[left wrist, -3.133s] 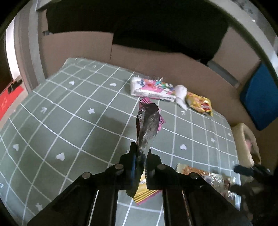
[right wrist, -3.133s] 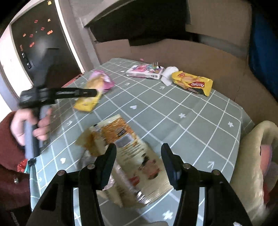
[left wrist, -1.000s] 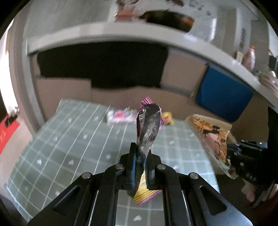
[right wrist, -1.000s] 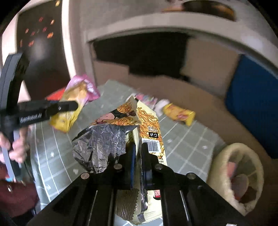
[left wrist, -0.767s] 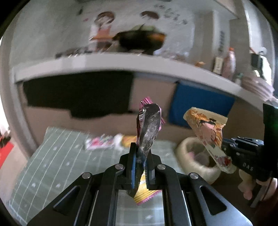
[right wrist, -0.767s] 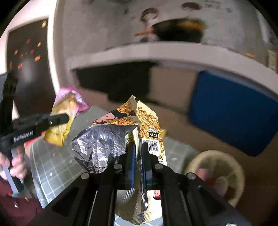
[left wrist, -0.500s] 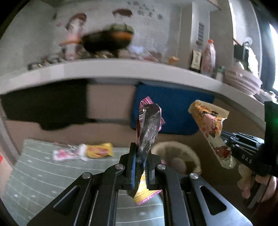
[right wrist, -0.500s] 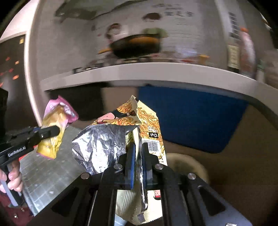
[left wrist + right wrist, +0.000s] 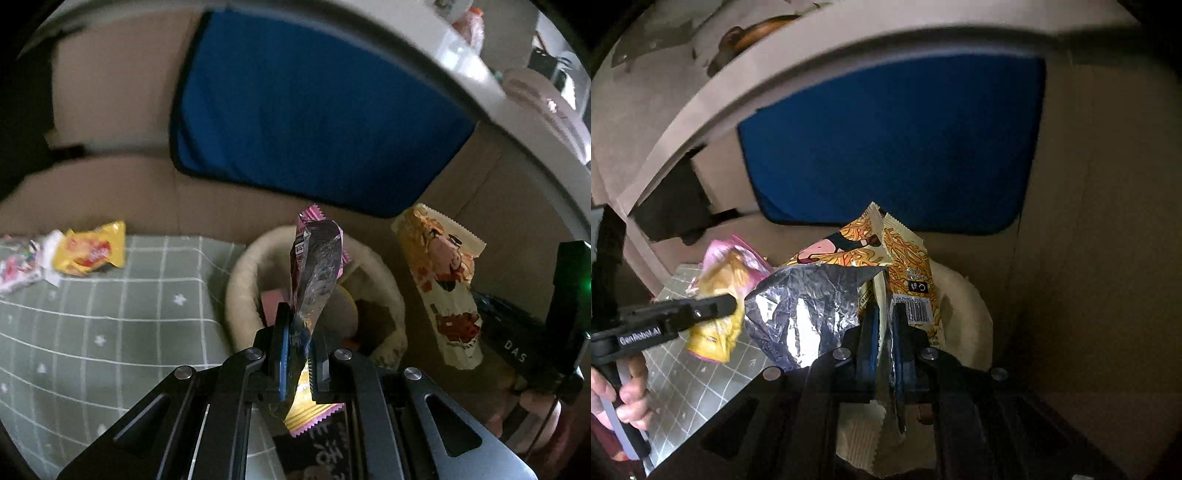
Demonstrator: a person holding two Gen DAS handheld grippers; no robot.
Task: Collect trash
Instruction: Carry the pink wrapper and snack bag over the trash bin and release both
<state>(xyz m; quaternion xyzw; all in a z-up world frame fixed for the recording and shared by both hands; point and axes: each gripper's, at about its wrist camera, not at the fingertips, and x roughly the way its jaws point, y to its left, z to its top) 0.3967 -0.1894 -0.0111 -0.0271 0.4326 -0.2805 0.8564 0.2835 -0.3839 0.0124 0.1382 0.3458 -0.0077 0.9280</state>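
My left gripper [image 9: 297, 354] is shut on a pink and yellow foil wrapper [image 9: 316, 273] and holds it upright over a cream round basket [image 9: 240, 291] beside the table. My right gripper [image 9: 884, 336] is shut on an orange noodle snack bag [image 9: 908, 273] with its silver inside showing. That bag also shows in the left wrist view [image 9: 443, 280], right of the basket. The left gripper with its wrapper [image 9: 720, 295] shows at the left of the right wrist view. The basket rim [image 9: 975, 306] lies behind the bag there.
A green checked tablecloth [image 9: 110, 317] covers the table at left. A yellow snack packet [image 9: 92, 251] and a pink and white packet [image 9: 18, 269] lie at its far edge. A blue cushion [image 9: 314, 103] leans on the brown wall behind. Some items lie inside the basket.
Both grippers have swung right and downward from above the table to the basket, each still holding its wrapper. The shelf has left the view and the basket has come close.
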